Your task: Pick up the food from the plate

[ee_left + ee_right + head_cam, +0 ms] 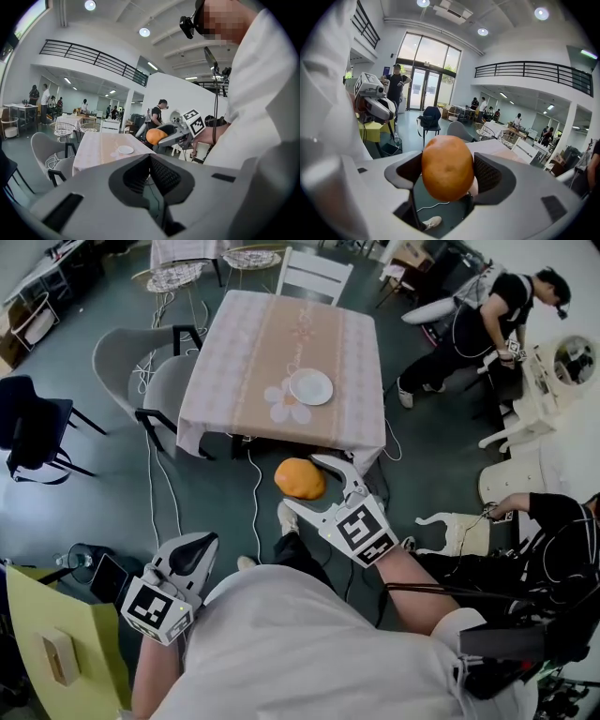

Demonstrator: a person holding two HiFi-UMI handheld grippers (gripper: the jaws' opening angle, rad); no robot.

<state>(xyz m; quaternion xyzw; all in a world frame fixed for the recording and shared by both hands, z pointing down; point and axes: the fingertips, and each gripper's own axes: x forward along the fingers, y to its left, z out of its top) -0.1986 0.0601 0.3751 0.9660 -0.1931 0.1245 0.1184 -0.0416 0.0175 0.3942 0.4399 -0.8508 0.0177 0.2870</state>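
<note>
Gripping the food (447, 173) between its two jaws, the right gripper (305, 486) holds it in the air over the dark floor, clear of the table (281, 324), whose near edge lies toward 12 o'clock from it. The white plate (310, 386) sits on the table farther along that same 12 o'clock line, and it looks bare. By my reading, the pick-up itself is done and the step in hand is carrying the food away from the plate.

The left gripper (195, 551) hangs low at about 7 o'clock from the right one, beside the person's body. Its jaws are closed together with nothing between them.

The food is rounded, a little taller than wide, orange-brown with a smooth, matt, faintly dimpled skin. Whether it is a fruit or a bun I cannot tell. The dark ribbed pads bear on its two flanks, and much of it bulges out above and in front of them, so the hold looks fair but not deep. A round, smooth body can roll out of flat pads, so the next move probably calls for steady pressure and a level, unhurried carry rather than a swing.

The plate is a shallow, glossy round with a plain rim. A soft, pale checked cloth with a flower print covers the table and hangs over its edges.
</note>
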